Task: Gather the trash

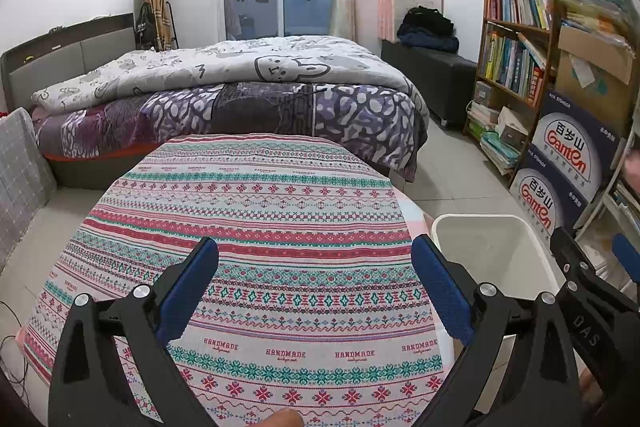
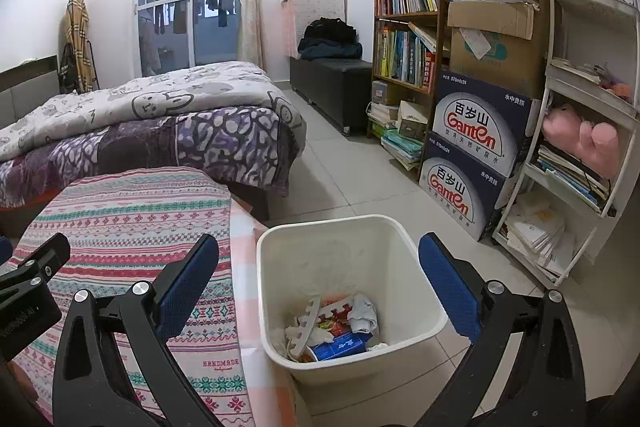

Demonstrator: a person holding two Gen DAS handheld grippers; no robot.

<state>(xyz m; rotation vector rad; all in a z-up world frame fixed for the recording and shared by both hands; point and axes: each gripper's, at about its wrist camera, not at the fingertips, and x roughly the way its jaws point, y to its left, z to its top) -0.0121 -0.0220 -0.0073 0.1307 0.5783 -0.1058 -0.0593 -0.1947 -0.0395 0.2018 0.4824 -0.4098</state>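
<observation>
Black left gripper [image 1: 315, 283] and right gripper [image 2: 319, 279], blue-padded jaws, silver screws.

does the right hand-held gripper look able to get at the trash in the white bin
Probably yes. The right hand-held gripper is open above the white bin, which has no lid, and the trash at the bottom lies uncovered with nothing in between.

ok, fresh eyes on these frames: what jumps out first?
The white bin on the floor right of the table, with wrappers and paper trash already in its bottom. Next, the patterned tablecloth filling the left view, nothing lying on the part shown. Both grippers, left and right, are open and hold nothing.
</observation>
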